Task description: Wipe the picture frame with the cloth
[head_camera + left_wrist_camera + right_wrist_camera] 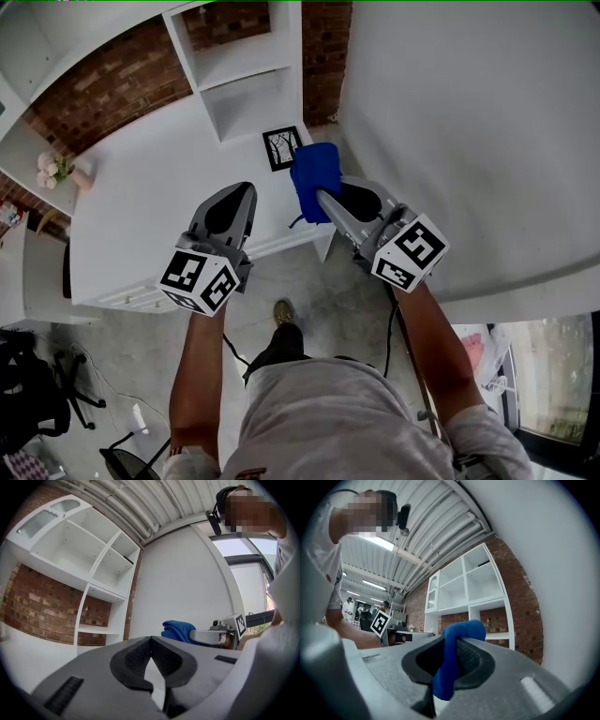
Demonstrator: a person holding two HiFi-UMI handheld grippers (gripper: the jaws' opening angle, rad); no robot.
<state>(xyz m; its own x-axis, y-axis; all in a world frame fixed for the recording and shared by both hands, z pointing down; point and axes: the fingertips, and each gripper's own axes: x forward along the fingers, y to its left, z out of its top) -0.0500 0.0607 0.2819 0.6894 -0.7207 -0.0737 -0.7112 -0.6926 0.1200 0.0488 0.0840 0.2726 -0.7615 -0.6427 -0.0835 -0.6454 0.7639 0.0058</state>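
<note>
Flowers, pale pink (50, 169), stand at the far left against the red brick wall (112, 89). Beside them spreads the white rectangular desk (141, 206), with a white open shelf unit (246, 103) standing at its back edge.

The left gripper (246, 189), grey with black ribbed pads and a marker cube, is held level over the desk's front edge. In the left gripper view its jaws are pressed tip to tip with nothing between them.

To its right, the small black picture frame with a bare-tree drawing (281, 148) lies flat on the desk near the foot of the shelf unit.

The thick blue folded cloth (314, 178) comes next, hanging just beside the frame. In the head view its upper left corner overlaps the frame's right edge; whether they touch cannot be told.

The right gripper (323, 194) is clamped on this cloth. In the right gripper view a fold of it bulges above the pads and a strip hangs down between them.

A plain white wall (469, 141) fills the right side.
</note>
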